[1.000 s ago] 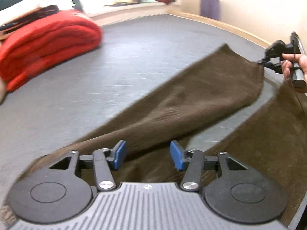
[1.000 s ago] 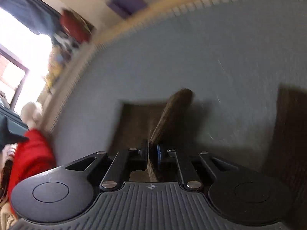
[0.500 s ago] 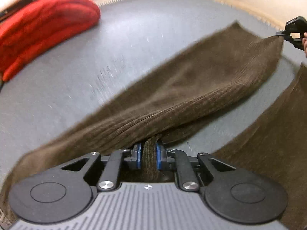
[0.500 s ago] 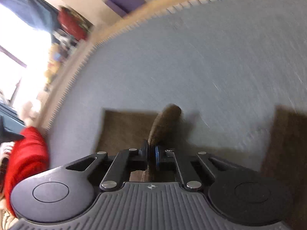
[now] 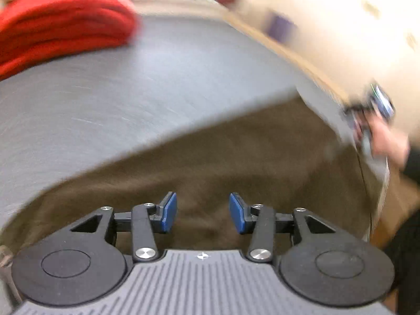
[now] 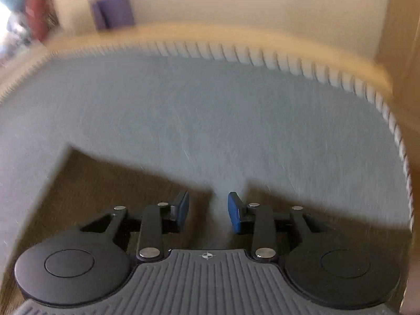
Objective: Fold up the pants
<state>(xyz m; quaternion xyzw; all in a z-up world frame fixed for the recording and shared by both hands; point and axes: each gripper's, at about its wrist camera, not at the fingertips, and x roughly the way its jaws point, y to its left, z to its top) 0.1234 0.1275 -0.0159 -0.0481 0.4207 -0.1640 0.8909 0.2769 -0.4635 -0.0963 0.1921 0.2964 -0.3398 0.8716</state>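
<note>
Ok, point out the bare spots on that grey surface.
Bare grey mat stretches between the red folded pile and the brown pants. In the right view, mat is free from the pants to the stitched far edge. Crowded: beneath both open tongs.

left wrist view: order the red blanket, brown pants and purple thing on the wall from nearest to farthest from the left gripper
1. brown pants: directly beneath and ahead of the open left gripper.
2. red blanket: far left, on the grey surface.
3. purple thing: upper right, on the wall beyond the surface's edge.
</note>
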